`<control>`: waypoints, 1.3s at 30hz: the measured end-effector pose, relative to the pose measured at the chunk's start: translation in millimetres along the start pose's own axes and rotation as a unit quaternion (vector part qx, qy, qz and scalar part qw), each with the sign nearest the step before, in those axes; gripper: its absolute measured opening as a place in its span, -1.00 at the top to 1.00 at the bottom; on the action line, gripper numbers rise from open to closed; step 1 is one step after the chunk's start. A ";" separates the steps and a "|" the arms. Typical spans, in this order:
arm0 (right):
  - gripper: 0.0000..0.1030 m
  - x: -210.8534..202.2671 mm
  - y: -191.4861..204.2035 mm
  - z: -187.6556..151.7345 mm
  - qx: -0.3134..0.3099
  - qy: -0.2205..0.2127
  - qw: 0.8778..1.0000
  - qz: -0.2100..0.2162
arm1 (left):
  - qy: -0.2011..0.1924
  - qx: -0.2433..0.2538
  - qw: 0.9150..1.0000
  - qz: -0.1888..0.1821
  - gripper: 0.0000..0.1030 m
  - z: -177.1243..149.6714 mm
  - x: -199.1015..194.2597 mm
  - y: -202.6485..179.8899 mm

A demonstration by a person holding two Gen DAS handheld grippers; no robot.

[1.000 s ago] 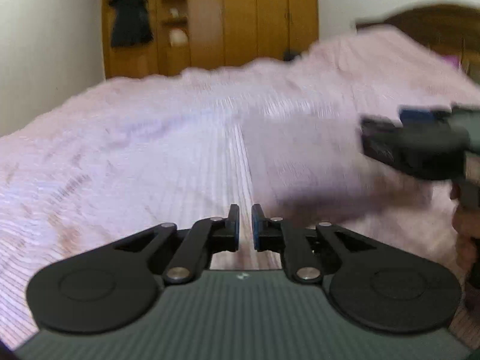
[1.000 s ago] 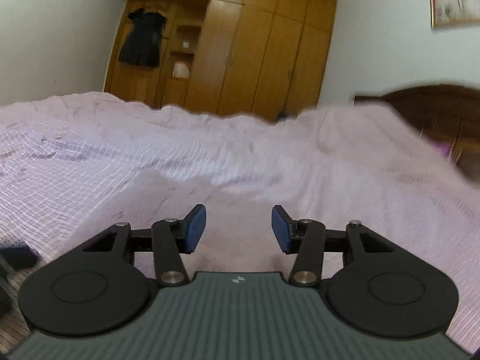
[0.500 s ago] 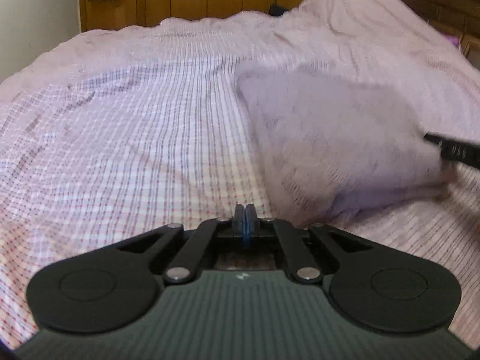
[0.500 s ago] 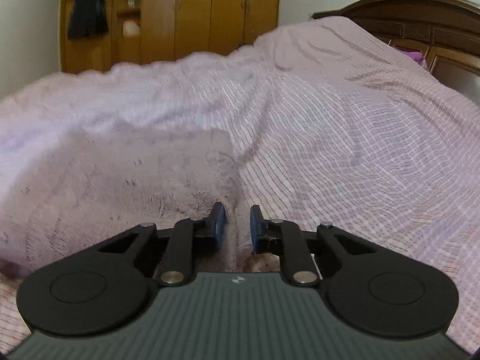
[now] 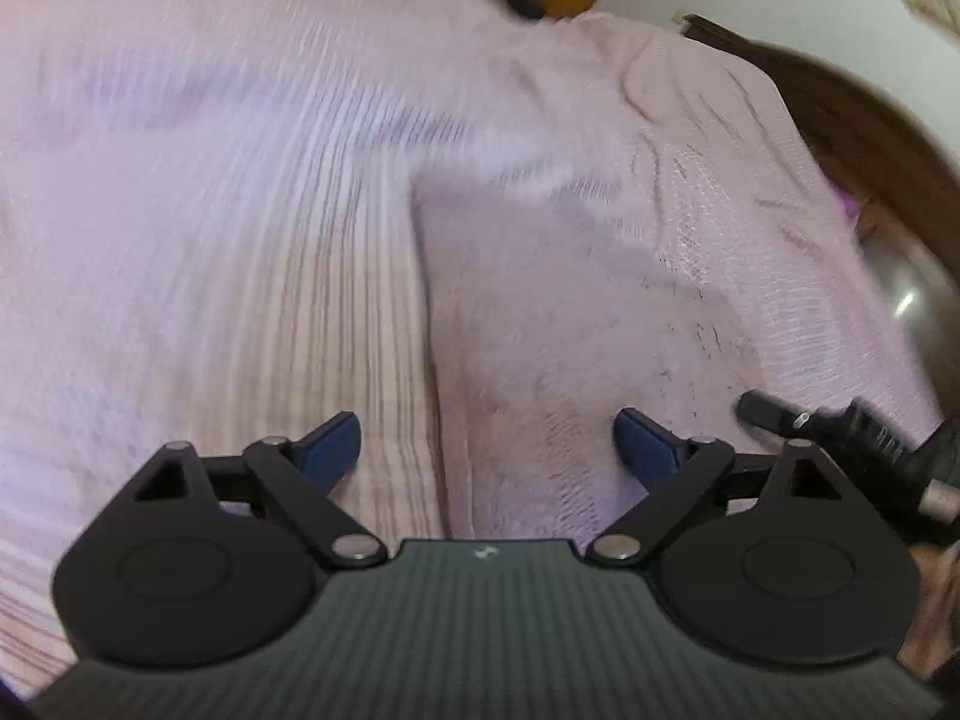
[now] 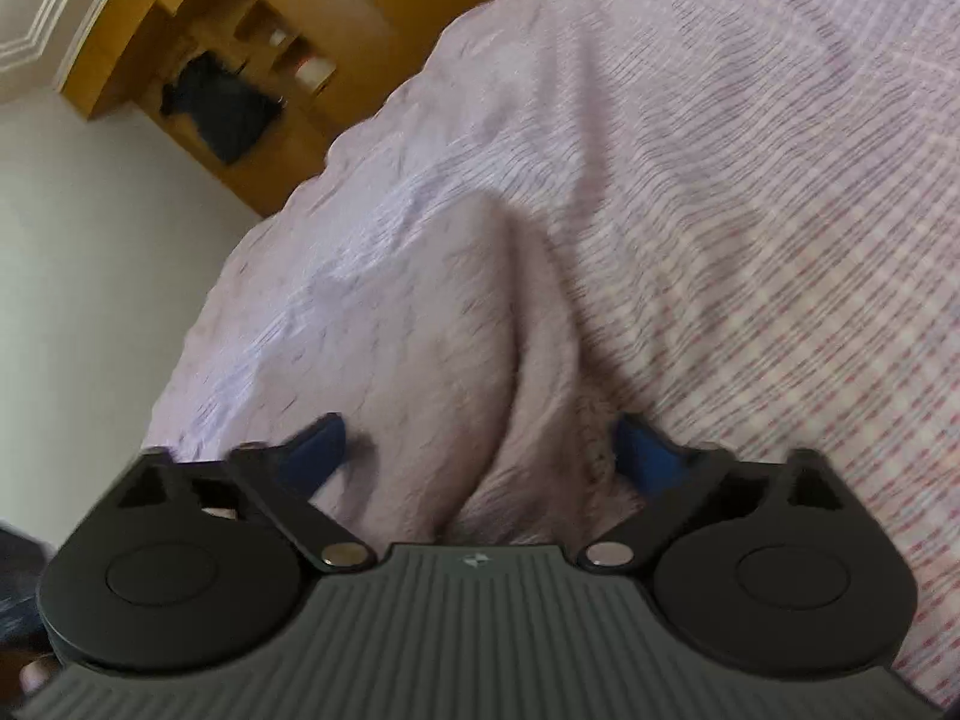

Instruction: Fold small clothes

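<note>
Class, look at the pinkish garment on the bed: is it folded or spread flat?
Folded: the garment shows a doubled edge with layers stacked, lying on the bedspread.

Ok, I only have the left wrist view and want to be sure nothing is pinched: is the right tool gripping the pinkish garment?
Observer: No. The right tool has its jaws opening. The pinkish garment lies between the pads, but they do not appear to press on it.
Operator: Is the cloth flat there?
Observer: No. A raised ridge runs away from the tool along the garment, which lies on the checked bedsheet.
Operator: Anything else in that view?
Observer: A dark garment hangs on the wooden wardrobe beyond the bed.
</note>
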State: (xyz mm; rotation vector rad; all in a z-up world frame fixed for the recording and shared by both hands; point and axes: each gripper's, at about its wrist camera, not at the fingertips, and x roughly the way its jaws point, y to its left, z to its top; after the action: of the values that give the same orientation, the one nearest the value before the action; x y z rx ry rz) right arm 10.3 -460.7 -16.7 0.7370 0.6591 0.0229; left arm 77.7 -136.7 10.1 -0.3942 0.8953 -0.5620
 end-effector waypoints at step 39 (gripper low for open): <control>0.15 -120.0 109.6 -150.0 -0.093 0.053 0.993 -0.057 | 0.035 -0.052 0.996 0.060 -0.10 -108.6 -137.2 -15.4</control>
State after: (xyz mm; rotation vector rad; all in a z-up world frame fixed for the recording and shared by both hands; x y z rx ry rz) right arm -147.9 -315.4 35.7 0.5199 0.7876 0.0190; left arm -83.8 -75.1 41.3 -0.4133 1.0121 -0.4216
